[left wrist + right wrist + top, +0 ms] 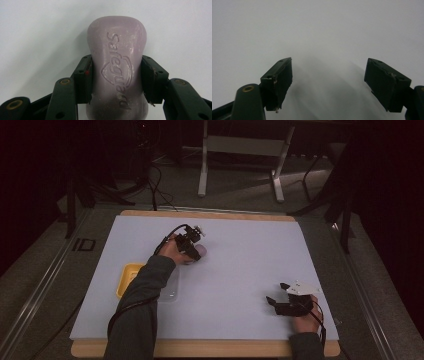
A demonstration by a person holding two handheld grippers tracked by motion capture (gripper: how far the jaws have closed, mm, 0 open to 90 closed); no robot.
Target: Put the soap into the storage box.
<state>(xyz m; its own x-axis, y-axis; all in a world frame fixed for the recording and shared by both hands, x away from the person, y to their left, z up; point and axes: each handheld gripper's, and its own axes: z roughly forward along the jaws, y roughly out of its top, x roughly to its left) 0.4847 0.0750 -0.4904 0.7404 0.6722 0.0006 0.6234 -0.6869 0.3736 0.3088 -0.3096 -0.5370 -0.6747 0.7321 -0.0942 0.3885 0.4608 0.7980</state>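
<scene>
A pale purple bar of soap (116, 37) with a raised brand name lies on the white table sheet (240, 265). My left gripper (116, 75) is shut on it, one pad pressed on each long side. In the high view the soap (202, 251) shows just past the left gripper (196, 253), left of the table's middle. Near the front right corner my right gripper (276, 292) rests low over the sheet. Its jaws stand wide apart in the right gripper view (328, 80), with nothing between them.
A shallow yellow dish (129, 276) sits at the left of the sheet, partly behind my left sleeve, with a clear plastic piece (171, 292) beside it. The wooden table edge (225, 349) runs along the front. Cables and a metal stand (240, 150) lie beyond the far edge.
</scene>
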